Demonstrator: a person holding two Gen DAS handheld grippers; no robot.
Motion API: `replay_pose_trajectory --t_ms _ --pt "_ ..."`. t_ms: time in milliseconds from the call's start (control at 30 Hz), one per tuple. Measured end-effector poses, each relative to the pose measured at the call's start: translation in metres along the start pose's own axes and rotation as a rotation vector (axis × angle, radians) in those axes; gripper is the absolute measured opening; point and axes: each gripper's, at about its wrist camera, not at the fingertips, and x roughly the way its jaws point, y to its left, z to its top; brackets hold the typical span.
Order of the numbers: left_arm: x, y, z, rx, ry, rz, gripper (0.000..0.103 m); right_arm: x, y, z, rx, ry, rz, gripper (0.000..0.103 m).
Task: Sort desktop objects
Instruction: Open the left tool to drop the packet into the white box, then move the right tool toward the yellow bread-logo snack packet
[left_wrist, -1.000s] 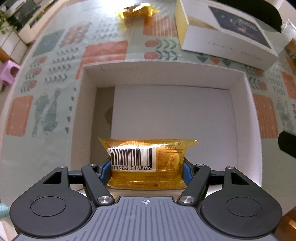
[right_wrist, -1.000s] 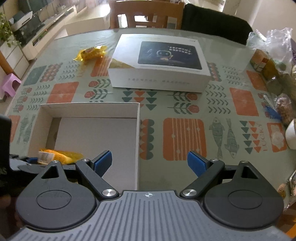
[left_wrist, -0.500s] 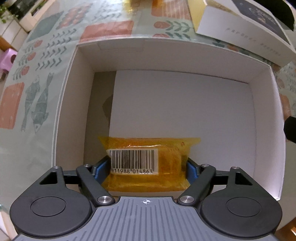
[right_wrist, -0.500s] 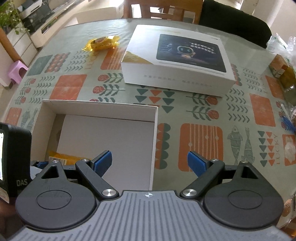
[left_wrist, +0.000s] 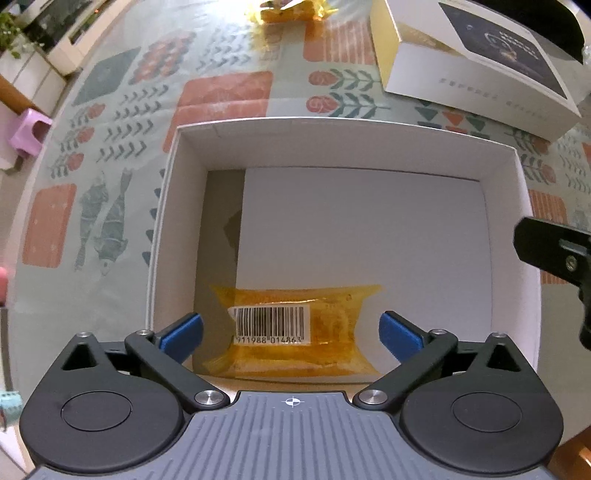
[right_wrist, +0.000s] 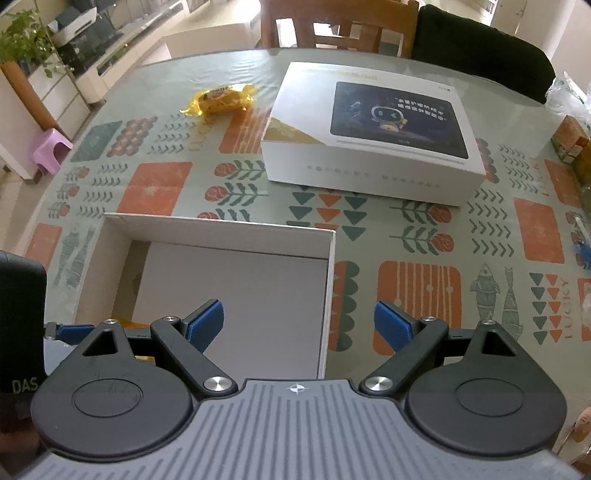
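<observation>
A yellow snack packet (left_wrist: 295, 328) with a barcode label lies on the floor of the open white box (left_wrist: 343, 136), near its front left corner. My left gripper (left_wrist: 290, 331) hangs straight above it, jaws opening wide, blue pads clear of the packet on both sides. A second yellow packet (right_wrist: 221, 98) lies on the table at the back left, also seen as the far packet (left_wrist: 288, 9) in the left wrist view. My right gripper (right_wrist: 298, 323) is open and holds nothing, hovering over the white box's right wall (right_wrist: 328, 295).
A large closed white carton (right_wrist: 373, 140) with a robot picture stands behind the open box. Bags and small packs (right_wrist: 572, 140) crowd the table's right edge. Chairs (right_wrist: 332, 26) stand behind the table, a purple stool (right_wrist: 50, 149) on the floor at left.
My left gripper let go of the barcode packet, its jaws swinging wide, and the packet now rests in the box. The right gripper shifted a little over the box's right side.
</observation>
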Motion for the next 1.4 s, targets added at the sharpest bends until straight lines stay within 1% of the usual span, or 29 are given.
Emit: replay_pose_trajectory --t_ms 67,233,300,400,633,733,867,1000,1067,1167,1267,1400 --pt "-0.004 0.001 0.003 -0.003 -0.003 -0.003 0.103 -0.002 -0.003 0.001 0.009 -0.009 0.009 0.103" --pt "-0.032 0.005 0.003 -0.034 -0.064 -0.03 0.103 -0.002 -0.011 0.007 0.022 -0.035 0.019 0.103" --pt "-0.042 0.007 0.004 -0.05 -0.09 -0.026 0.103 -0.002 -0.012 0.01 0.018 -0.048 0.003 0.103" --pt "-0.053 0.01 0.005 -0.071 -0.11 -0.03 0.103 -0.005 -0.014 0.015 0.018 -0.071 -0.018 0.103" --pt "-0.067 0.017 0.025 -0.043 -0.15 -0.025 0.103 -0.011 -0.011 0.028 0.031 -0.107 -0.03 0.103" --pt "-0.068 0.026 0.041 -0.023 -0.169 -0.027 0.103 -0.015 -0.005 0.039 0.028 -0.128 -0.039 0.103" --pt "-0.069 0.041 0.064 0.011 -0.185 -0.023 0.103 -0.019 0.009 0.061 -0.012 -0.151 -0.071 0.103" --pt "-0.063 0.062 0.091 0.022 -0.2 -0.032 0.103 -0.019 0.023 0.091 -0.027 -0.181 -0.065 0.103" --pt "-0.057 0.074 0.104 0.018 -0.193 -0.051 0.103 -0.017 0.031 0.108 -0.03 -0.195 -0.048 0.103" --pt "-0.045 0.089 0.125 0.034 -0.187 -0.059 0.103 -0.01 0.043 0.133 -0.021 -0.207 -0.017 0.103" --pt "-0.034 0.102 0.141 0.048 -0.183 -0.062 0.103 0.006 0.055 0.158 0.003 -0.183 0.03 0.103" --pt "-0.018 0.118 0.161 0.069 -0.164 -0.07 0.103 0.032 0.073 0.185 0.021 -0.158 0.054 0.103"
